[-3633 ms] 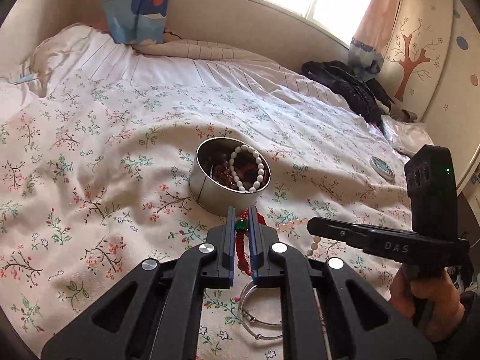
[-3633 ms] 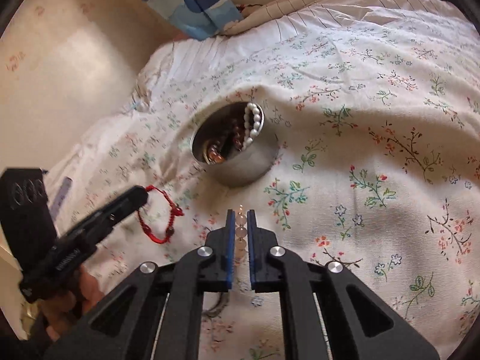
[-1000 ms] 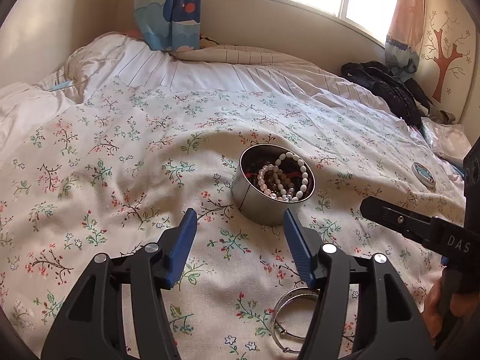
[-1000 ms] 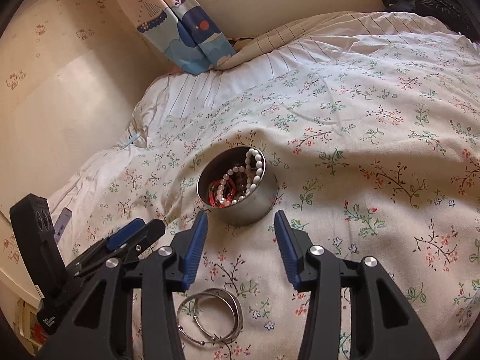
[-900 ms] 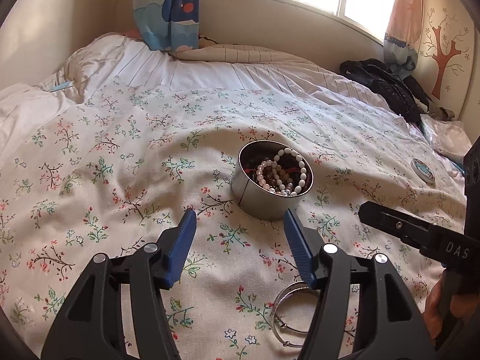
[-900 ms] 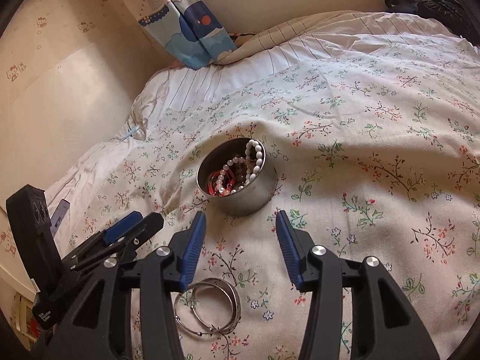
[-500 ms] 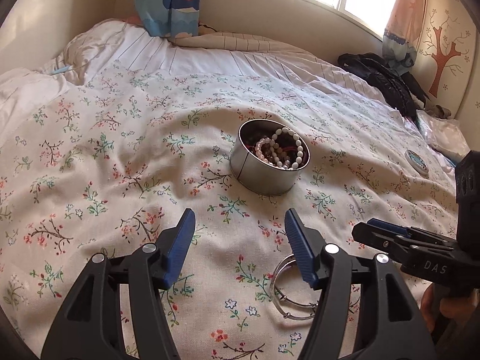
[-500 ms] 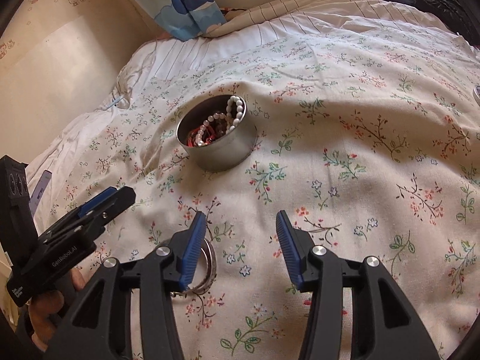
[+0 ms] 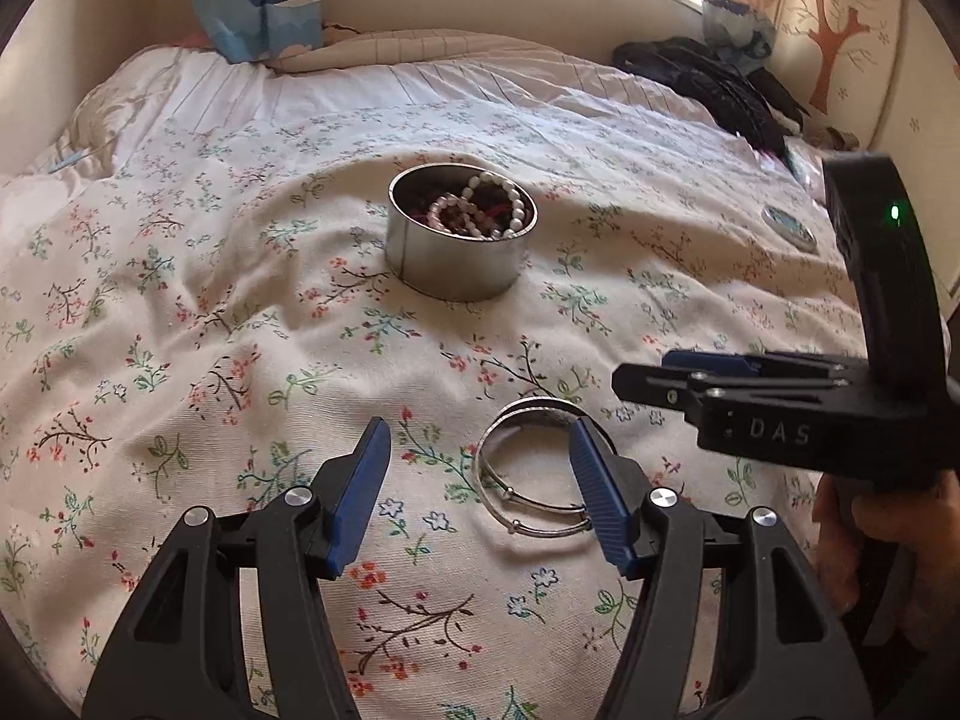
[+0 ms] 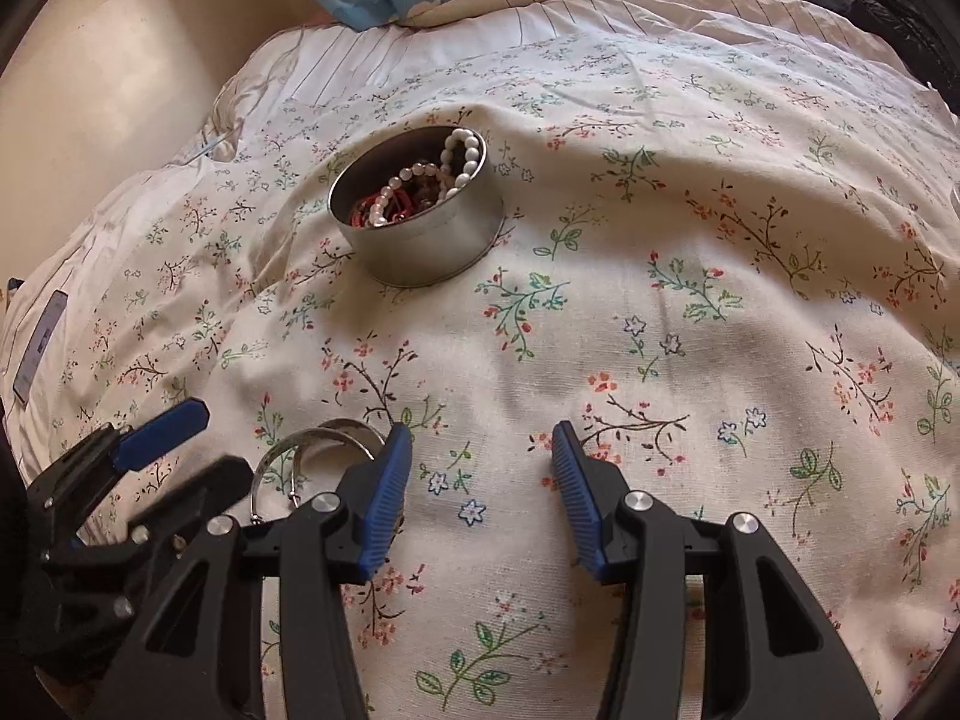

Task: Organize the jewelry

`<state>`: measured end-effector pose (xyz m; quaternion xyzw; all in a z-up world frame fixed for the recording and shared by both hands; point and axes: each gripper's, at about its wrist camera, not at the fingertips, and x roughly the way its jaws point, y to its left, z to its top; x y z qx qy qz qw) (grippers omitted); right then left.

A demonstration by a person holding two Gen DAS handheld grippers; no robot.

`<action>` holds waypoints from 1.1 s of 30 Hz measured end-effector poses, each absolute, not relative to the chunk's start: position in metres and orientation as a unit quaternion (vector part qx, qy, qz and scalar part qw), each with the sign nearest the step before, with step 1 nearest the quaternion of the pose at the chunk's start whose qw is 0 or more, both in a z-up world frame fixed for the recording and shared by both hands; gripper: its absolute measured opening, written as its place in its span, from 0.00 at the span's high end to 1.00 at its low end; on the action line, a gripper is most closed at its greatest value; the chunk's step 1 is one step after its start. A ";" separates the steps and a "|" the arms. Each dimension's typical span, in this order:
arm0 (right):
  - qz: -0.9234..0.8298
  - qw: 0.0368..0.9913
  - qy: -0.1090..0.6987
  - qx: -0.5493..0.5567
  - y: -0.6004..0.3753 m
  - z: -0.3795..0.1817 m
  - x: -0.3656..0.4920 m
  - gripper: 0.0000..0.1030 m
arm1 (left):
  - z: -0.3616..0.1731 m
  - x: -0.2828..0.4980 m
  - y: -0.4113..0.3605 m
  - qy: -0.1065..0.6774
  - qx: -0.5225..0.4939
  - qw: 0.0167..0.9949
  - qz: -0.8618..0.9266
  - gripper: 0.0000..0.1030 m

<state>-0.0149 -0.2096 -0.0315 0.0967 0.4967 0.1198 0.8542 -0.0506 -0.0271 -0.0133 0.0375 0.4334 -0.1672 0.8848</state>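
Note:
A round metal tin stands on the floral bedspread and holds white, pink and red bead bracelets; it also shows in the right wrist view. Two silver bangles lie on the spread in front of the tin. My left gripper is open and empty, low over the bangles, its right finger at their edge. My right gripper is open and empty, just right of the bangles, which its left finger partly hides. The right gripper shows in the left wrist view.
A small round lid lies on the spread at the right. Dark clothes lie at the far right by the window. A blue patterned curtain hangs at the head of the bed. A phone lies at the left edge.
Both grippers, earlier shut on a red cord bracelet and a bead bracelet, are now open and empty; those bracelets lie in the tin. Both grippers have since drawn back and down towards the bangles.

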 end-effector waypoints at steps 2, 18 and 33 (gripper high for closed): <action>0.119 0.854 0.497 0.099 -0.210 -0.032 -0.014 0.53 | -0.018 -0.050 -0.031 0.444 0.043 0.878 -0.173 0.43; 0.114 0.850 0.505 0.098 -0.209 -0.036 -0.012 0.50 | -0.016 -0.041 -0.007 0.450 -0.041 0.871 -0.194 0.99; 0.111 0.850 0.504 0.106 -0.211 -0.036 -0.013 0.49 | -0.025 -0.038 -0.029 0.453 0.018 0.871 -0.189 1.00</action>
